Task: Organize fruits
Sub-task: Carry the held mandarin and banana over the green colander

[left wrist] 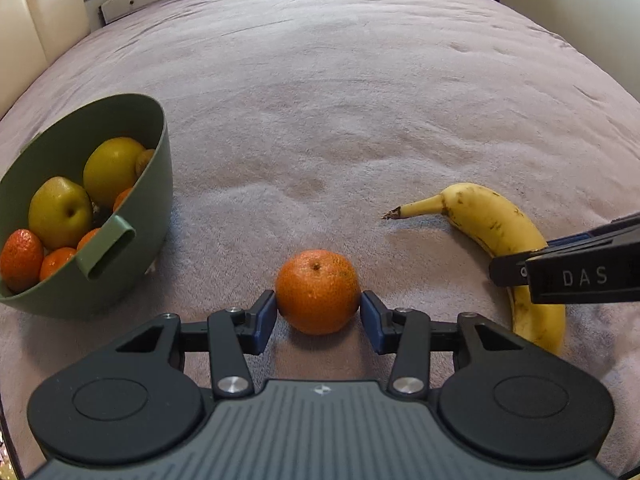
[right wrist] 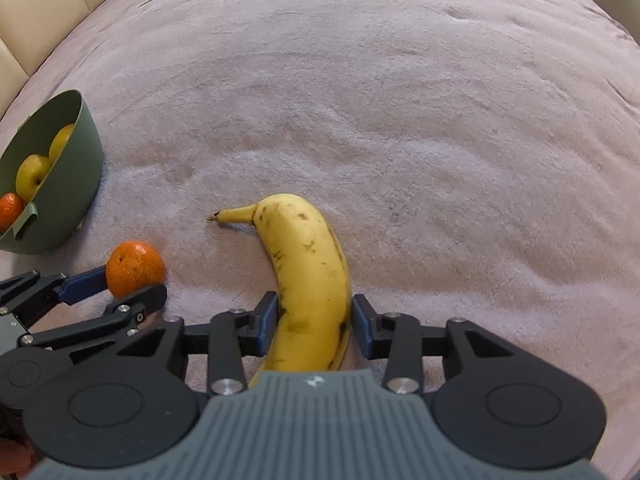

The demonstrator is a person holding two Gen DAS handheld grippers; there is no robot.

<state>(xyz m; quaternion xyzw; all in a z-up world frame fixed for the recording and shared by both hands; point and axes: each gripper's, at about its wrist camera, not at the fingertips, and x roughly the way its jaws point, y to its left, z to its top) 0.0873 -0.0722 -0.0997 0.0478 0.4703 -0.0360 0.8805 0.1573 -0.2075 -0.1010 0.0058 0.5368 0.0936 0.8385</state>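
A mandarin (left wrist: 317, 297) lies on the pink blanket, and my left gripper (left wrist: 318, 314) is shut on it, a blue pad touching each side. It also shows in the right wrist view (right wrist: 135, 268), between the left gripper's fingers (right wrist: 86, 282). A spotted banana (right wrist: 308, 276) lies on the blanket with its stem pointing left. My right gripper (right wrist: 315, 322) is shut on the banana's lower half, pads against both sides. The banana (left wrist: 492, 224) and the right gripper's fingers (left wrist: 568, 278) also show in the left wrist view.
A green bowl (left wrist: 160, 184) with a handle stands at the left and holds yellow apples (left wrist: 60, 212) and several mandarins. It also shows in the right wrist view (right wrist: 76, 196). The blanket (left wrist: 340, 100) stretches far ahead. A padded headboard (left wrist: 36, 28) lies at far left.
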